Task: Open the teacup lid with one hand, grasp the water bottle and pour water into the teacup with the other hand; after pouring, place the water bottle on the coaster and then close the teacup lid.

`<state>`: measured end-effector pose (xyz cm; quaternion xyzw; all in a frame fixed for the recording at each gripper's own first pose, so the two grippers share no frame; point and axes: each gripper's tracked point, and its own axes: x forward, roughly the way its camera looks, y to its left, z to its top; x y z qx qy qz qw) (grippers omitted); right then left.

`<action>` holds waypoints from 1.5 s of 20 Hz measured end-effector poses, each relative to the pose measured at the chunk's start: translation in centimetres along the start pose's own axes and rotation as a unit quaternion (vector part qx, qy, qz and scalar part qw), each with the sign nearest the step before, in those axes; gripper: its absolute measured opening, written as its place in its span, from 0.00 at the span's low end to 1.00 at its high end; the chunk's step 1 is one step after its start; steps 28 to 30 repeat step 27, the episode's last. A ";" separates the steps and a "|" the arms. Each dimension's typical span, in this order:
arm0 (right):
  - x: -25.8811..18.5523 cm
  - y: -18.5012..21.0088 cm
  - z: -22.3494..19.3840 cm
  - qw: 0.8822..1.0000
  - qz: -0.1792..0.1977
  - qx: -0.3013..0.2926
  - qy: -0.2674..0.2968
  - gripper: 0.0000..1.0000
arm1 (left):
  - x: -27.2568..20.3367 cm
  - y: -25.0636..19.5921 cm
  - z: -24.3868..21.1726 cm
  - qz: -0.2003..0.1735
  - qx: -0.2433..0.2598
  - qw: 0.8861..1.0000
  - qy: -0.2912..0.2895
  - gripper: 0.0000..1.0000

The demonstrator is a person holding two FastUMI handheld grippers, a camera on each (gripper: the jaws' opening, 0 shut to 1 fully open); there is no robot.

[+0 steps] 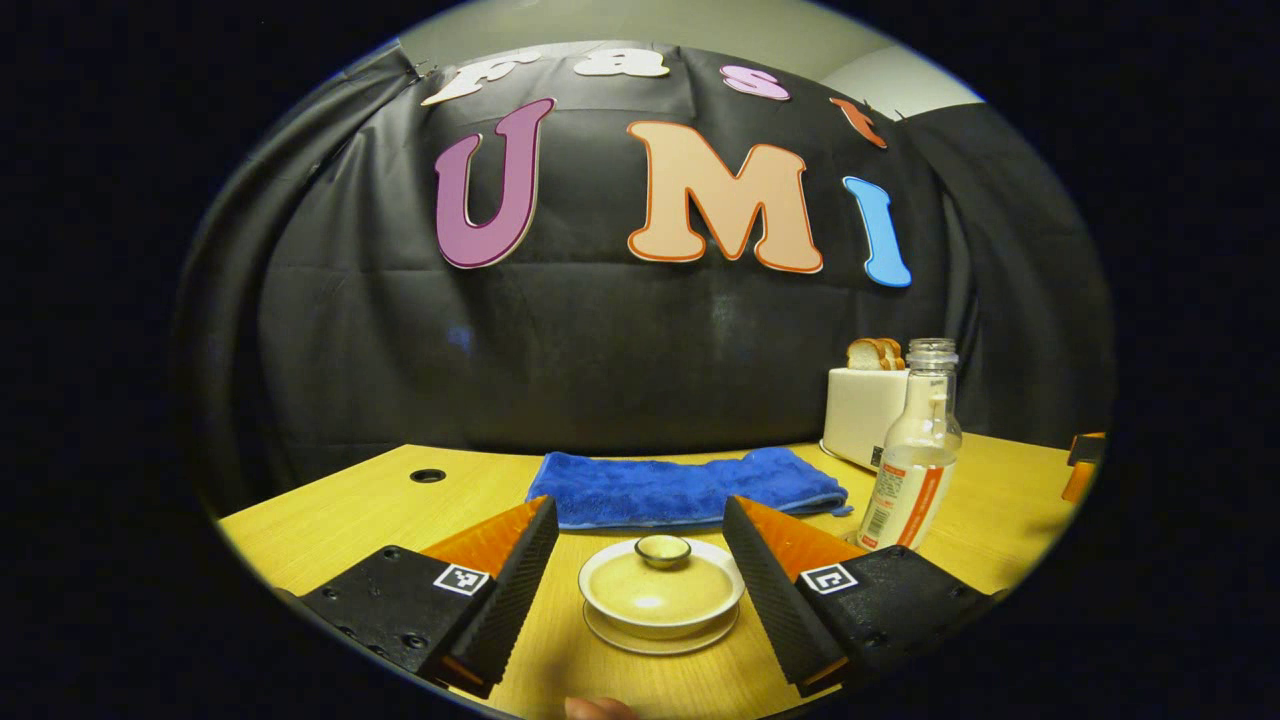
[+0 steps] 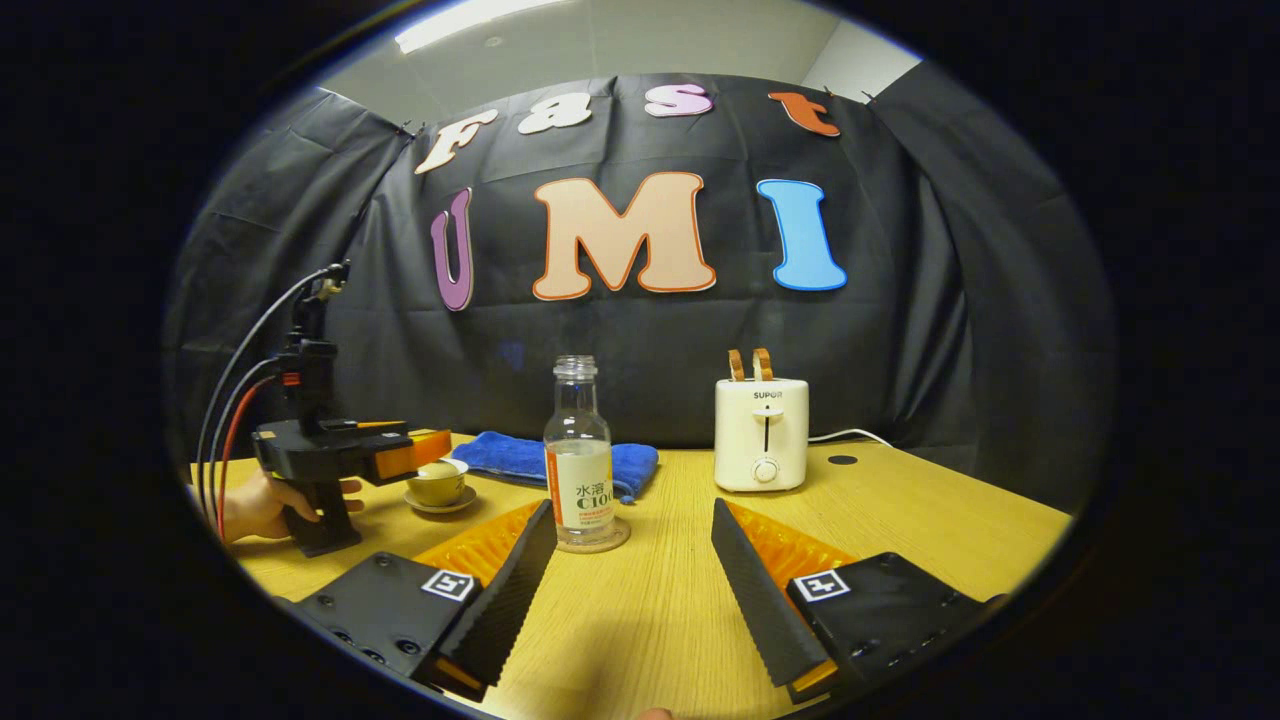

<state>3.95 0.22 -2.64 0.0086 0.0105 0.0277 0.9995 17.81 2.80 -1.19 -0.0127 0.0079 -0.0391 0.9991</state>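
In the left gripper view a cream teacup (image 1: 661, 598) with its lid (image 1: 662, 550) on stands on a saucer, just ahead of and between the spread fingers of my left gripper (image 1: 640, 560), which is open and not touching it. To its right stands a clear, uncapped water bottle (image 1: 913, 450). In the right gripper view the bottle (image 2: 579, 460) stands upright on a round coaster (image 2: 612, 541), partly filled. My right gripper (image 2: 633, 560) is open, a little short of the bottle and to its right. At the left, the other gripper (image 2: 395, 455) sits beside the teacup (image 2: 437, 484), held by a hand (image 2: 262, 505).
A folded blue towel (image 1: 680, 487) lies behind the teacup. A white toaster (image 2: 761, 434) with bread slices stands at the back right of the wooden table (image 2: 940, 530), its cord trailing right. Cable holes (image 1: 427, 475) pierce the tabletop.
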 end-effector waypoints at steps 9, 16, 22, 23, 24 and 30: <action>-0.2 -0.4 -0.4 1.000 -0.012 0.000 -0.001 0.99 | -9.6 0.4 0.3 0.025 0.000 1.000 -0.007 0.96; -1.8 -0.1 -0.1 1.000 -0.024 0.000 -0.001 0.98 | -14.8 -0.7 0.4 0.043 0.002 0.999 -0.006 0.96; -4.8 1.6 -0.5 0.999 -0.032 0.001 -0.002 0.95 | -17.5 -2.1 0.4 0.050 0.004 0.999 -0.007 0.96; -5.3 1.9 -0.5 0.999 -0.032 0.001 -0.002 0.95 | -17.7 -2.4 0.4 0.050 0.004 0.999 -0.008 0.96; -5.9 2.2 -0.5 0.999 -0.034 0.001 -0.001 0.95 | -18.0 -2.6 0.4 0.049 0.003 0.999 -0.009 0.96; -6.7 3.1 -0.5 0.999 -0.034 0.001 -0.001 0.98 | -18.6 -2.8 0.4 0.052 0.003 0.999 -0.009 0.96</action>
